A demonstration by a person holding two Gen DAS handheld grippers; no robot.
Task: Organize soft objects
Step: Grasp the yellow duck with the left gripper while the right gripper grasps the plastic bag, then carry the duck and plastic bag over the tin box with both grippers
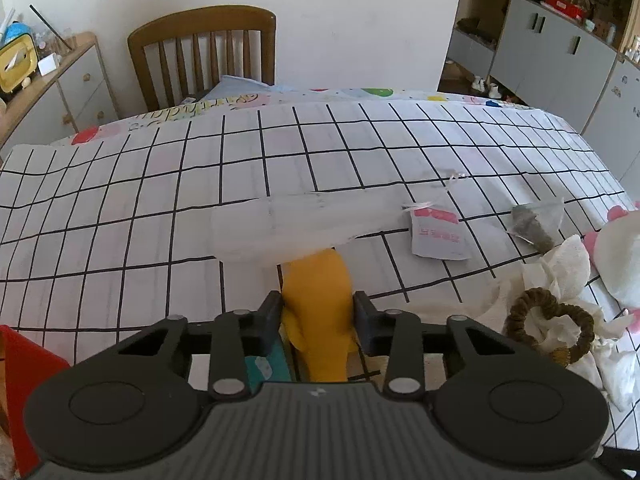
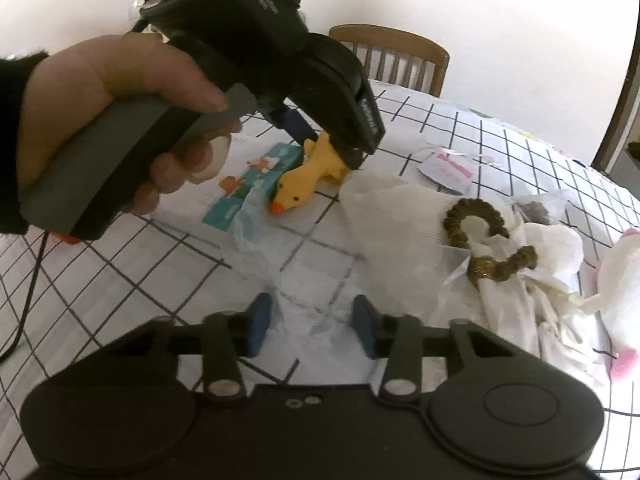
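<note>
Yellow plush fills the gap between my left gripper's point(image 1: 317, 312) fingers: a soft toy duck point(image 2: 310, 178) with an orange beak, pinched by both pads around its tail end. From my right wrist view I can see it lying on the grid-patterned tablecloth point(image 1: 160, 184), its head pointing toward me, its body just beside a teal tissue pack point(image 2: 250, 184) with cartoon prints. A person's hand point(image 2: 120, 120) in a dark sleeve holds the left tool's grey handle.

My right gripper point(image 2: 310, 326) sits partly closed over a crinkled clear plastic bag point(image 2: 264, 240) that runs from the tissue pack down between my blue pads; I cannot tell whether the pads actually press on it.

To the right lies a pile of white cloth point(image 2: 400, 224) with a brown rope ring point(image 2: 480, 236) on top. Farther right, a white-and-pink plush toy point(image 2: 616, 280) lies at the table's edge. Behind them sit a small white card with pink print point(image 1: 439, 236) and a clear sachet of grey material point(image 1: 536, 224). A wooden chair point(image 1: 208, 52) stands at the table's far side.
</note>
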